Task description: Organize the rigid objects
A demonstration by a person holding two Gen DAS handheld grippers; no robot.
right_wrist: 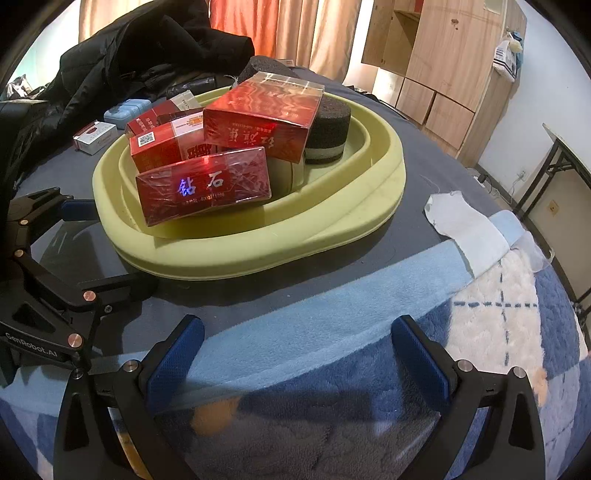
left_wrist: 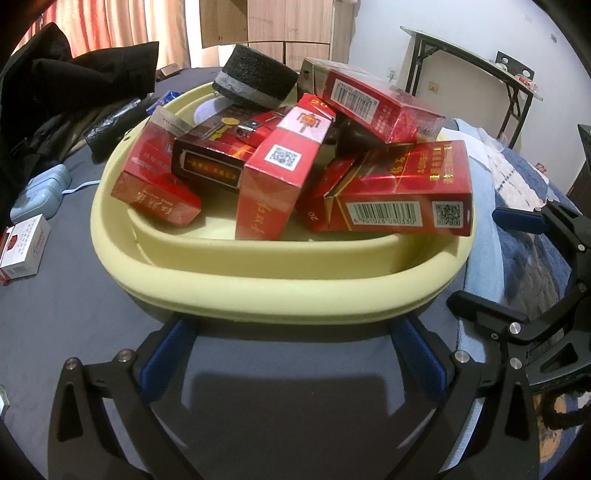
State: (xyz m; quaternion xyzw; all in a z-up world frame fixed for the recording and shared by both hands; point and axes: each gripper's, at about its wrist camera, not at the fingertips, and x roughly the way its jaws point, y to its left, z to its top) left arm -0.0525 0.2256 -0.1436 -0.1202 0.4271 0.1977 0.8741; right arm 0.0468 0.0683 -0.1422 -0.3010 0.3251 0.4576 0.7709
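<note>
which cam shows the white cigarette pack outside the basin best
The left wrist view: the white cigarette pack lies close at the left edge, its print visible. The right wrist view shows it small and far, behind the yellow basin.

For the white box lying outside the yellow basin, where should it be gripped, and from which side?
The white box lies flat on the grey cover, left of the yellow basin. I'd bring the open left hand-held gripper down from above and close across its two long narrow sides, which appear free of neighbouring items.

Orange curtains (right_wrist: pixel 295 33), wooden wardrobe (right_wrist: pixel 436 62), folding table (left_wrist: pixel 476 70)
</note>
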